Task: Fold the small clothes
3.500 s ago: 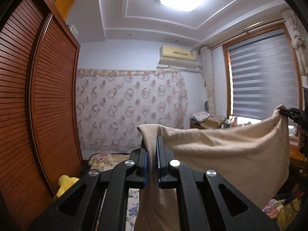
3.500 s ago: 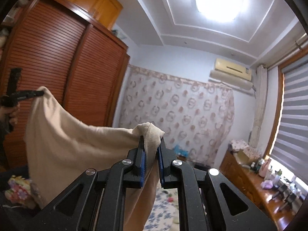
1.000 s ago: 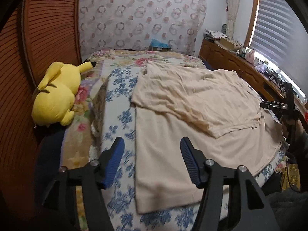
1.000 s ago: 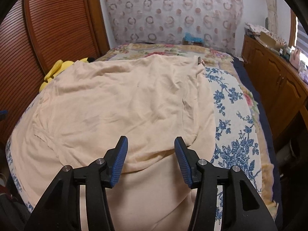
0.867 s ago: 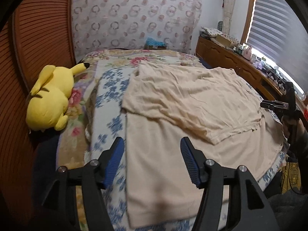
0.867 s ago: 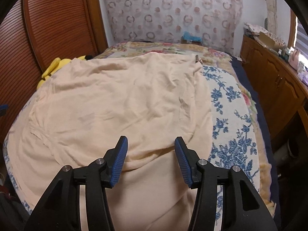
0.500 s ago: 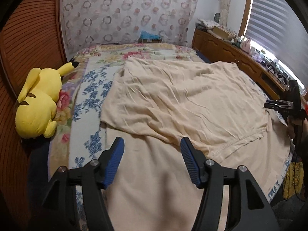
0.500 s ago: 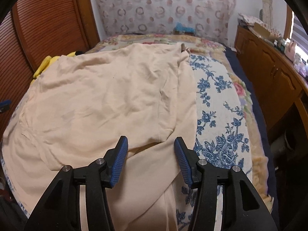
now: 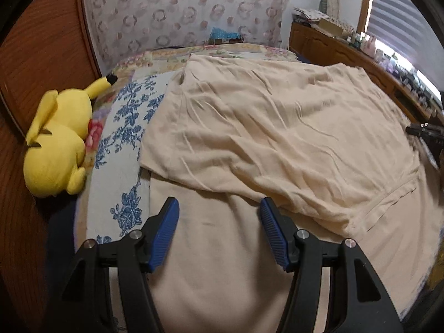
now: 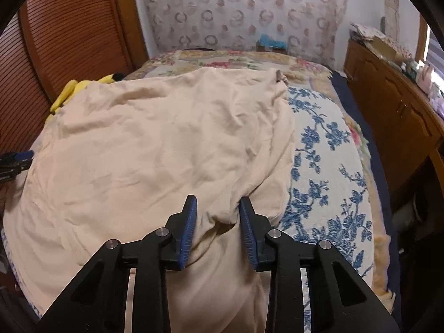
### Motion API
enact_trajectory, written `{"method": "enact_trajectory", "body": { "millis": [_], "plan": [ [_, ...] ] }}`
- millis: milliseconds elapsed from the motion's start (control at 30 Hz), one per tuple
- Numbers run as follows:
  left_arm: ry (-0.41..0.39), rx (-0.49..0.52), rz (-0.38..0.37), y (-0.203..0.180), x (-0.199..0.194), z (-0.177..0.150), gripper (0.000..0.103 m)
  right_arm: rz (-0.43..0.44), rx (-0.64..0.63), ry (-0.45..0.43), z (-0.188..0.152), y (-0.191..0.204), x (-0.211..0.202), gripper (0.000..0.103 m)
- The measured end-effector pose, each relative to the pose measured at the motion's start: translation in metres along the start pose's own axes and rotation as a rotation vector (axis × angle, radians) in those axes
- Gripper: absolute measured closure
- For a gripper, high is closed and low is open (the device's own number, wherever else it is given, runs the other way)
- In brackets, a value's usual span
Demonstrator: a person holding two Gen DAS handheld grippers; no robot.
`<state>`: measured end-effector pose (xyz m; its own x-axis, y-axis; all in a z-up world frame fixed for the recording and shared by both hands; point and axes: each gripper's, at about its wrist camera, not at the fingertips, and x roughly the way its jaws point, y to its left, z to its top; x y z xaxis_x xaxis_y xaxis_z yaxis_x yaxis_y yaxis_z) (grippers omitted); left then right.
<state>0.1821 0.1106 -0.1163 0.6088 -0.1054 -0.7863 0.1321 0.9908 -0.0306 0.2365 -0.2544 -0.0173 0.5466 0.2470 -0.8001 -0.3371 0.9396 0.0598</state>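
The bed (image 9: 122,149) carries the beige shirt (image 9: 277,127), lying folded over itself. The left gripper (image 9: 219,208) hovers wide open, empty; the right gripper (image 10: 217,204) straddles a fabric bump, half-open, probably about to pinch for another fold.

The beige garment (image 10: 155,149) hides most of the yellow plush toy (image 10: 80,86), seemingly.

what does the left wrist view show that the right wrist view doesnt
Only the left wrist view shows the whole yellow plush toy, the window blind and the garment's hemmed folded edge. Only the right wrist view shows the open blue floral bedspread on the garment's right and the right gripper open over a fabric bump. Both share the beige garment on the bed and the patterned curtain.
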Motion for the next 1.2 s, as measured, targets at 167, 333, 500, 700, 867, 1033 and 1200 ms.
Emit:
{"method": "enact_trajectory", "body": {
  "millis": [167, 333, 500, 700, 867, 1033, 1200],
  "plan": [
    [-0.031, -0.001, -0.008, 0.000, 0.000, -0.002, 0.035, -0.005, 0.012, 0.014, 0.004, -0.002, 0.007, 0.072],
    [-0.023, 0.013, -0.005, -0.003, 0.002, 0.000, 0.025, -0.054, 0.014, 0.015, 0.003, -0.003, 0.013, 0.073],
    [-0.024, 0.013, -0.002, -0.004, 0.002, -0.002, 0.024, -0.079, -0.022, -0.023, -0.005, 0.001, 0.011, 0.073],
    [-0.022, 0.013, -0.003, -0.004, 0.003, -0.002, 0.023, -0.081, -0.023, -0.024, -0.005, -0.003, 0.011, 0.073],
    [-0.049, -0.040, -0.048, 0.007, -0.004, 0.005, 0.034, -0.080, -0.023, -0.024, -0.004, -0.003, 0.011, 0.073],
    [-0.087, -0.119, -0.011, 0.032, -0.011, 0.022, 0.046, -0.084, -0.026, -0.024, -0.004, -0.004, 0.011, 0.073],
    [-0.058, -0.124, 0.051, 0.048, 0.004, 0.034, 0.048, -0.083, -0.025, -0.024, -0.005, -0.003, 0.011, 0.073]
  ]
}}
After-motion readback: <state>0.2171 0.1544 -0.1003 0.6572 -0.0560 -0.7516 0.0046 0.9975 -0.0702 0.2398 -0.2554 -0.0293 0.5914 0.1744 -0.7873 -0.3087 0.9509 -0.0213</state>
